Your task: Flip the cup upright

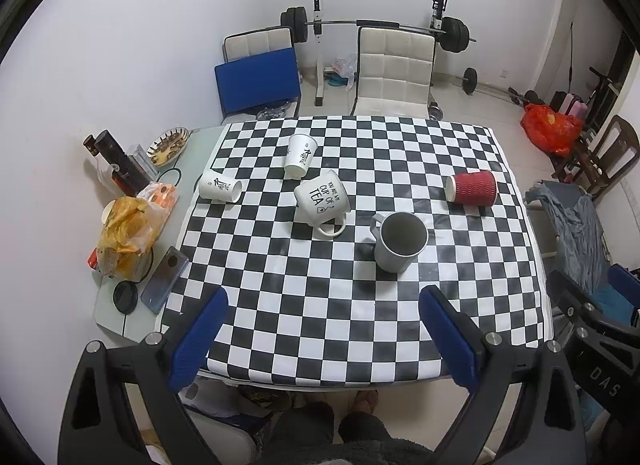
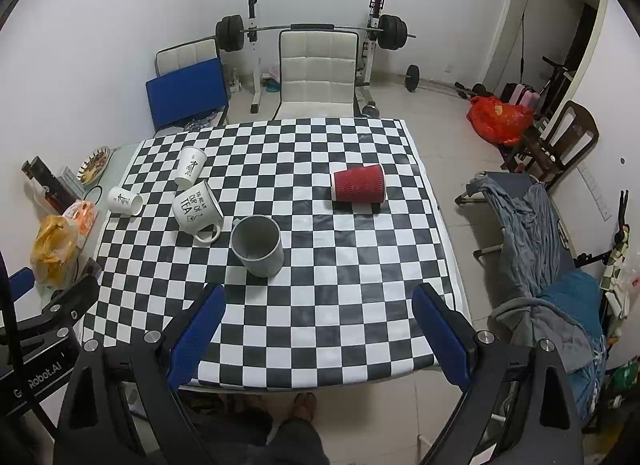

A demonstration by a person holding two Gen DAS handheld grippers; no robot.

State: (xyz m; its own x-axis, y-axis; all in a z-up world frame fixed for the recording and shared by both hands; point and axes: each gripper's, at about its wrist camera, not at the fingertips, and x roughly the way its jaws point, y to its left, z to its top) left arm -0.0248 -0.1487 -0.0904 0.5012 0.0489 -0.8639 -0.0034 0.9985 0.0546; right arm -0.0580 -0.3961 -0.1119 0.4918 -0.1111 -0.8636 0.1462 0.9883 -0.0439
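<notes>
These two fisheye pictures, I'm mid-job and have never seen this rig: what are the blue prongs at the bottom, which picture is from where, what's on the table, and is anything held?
There is no robot arm. A person holds a two-finger gripper in each hand, each with a camera looking along its fingers. One picture comes from the left gripper, the other from the right gripper. The blue prongs are their finger pads. Both are open and hold nothing.

On the checkered table stands a grey mug, upright. Lying on their sides are a red paper cup, a white "cup of tea" mug and two white paper cups. Bags, a phone and a dish sit at the table's left edge.
</notes>
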